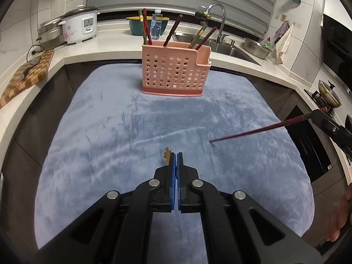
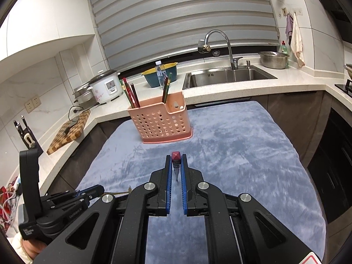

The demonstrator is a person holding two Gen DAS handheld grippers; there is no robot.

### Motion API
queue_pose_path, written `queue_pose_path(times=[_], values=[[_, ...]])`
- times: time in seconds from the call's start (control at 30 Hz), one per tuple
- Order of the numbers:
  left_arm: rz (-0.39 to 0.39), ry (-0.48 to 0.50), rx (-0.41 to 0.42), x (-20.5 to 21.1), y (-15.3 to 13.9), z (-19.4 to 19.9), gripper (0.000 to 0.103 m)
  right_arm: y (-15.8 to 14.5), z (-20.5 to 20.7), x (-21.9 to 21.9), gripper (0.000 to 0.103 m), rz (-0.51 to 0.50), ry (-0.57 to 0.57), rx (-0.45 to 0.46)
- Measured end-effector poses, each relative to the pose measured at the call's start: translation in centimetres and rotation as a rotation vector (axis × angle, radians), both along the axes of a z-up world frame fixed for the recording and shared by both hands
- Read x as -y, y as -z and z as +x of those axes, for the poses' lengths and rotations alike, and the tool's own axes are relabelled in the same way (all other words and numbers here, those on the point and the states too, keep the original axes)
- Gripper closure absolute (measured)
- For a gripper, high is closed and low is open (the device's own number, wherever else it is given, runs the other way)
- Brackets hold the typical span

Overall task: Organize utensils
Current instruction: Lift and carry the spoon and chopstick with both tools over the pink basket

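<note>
I see the utensil holder at twelve o'clock on the cloth, chopsticks standing in it; sink behind at one, rice cooker at ten.

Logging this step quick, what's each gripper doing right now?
Left gripper: closed on a thin yellowish utensil.
Right gripper: closed on a dark red chopstick.

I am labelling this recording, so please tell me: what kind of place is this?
Most likely a home kitchen: a sink with a faucet, a rice cooker on the counter, and a cutting board.
</note>
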State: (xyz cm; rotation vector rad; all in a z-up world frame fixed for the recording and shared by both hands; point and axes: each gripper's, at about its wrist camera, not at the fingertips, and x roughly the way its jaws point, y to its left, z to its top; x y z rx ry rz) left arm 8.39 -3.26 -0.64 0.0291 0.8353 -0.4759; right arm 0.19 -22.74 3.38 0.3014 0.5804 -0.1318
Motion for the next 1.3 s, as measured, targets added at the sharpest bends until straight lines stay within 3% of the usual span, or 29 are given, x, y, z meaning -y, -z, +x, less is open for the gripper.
queue_pose_path(times=[0.37, 0.67, 0.8, 1.03, 1.3], values=[[-0.041, 0.026, 0.064, 0.6, -6.4, 2.9, 0.102, -4.3, 2.8, 1.5, 0.096, 0.018, -0.008, 0.1], [-0.091, 0.01, 0.175, 1.3, -13.5, 9.1, 0.102, -9.8, 8.2, 3.9, 0.096, 0.07, 0.002, 0.243], [-0.099, -0.008, 0.197, 1.8, -15.5, 12.6, 0.102, -12.7, 11.6, 4.4, 0.096, 0.052, 0.015, 0.326], [-0.14, -0.036, 0.158, 2.5, -16.1, 18.8, 0.102, -15.3, 18.1, 4.2, 0.096, 0.015, 0.031, 0.406], [-0.14, -0.05, 0.005, 3.1, -12.7, 23.4, 0.102, -13.1, 24.4, 3.7, 0.096, -0.005, 0.022, 0.364]])
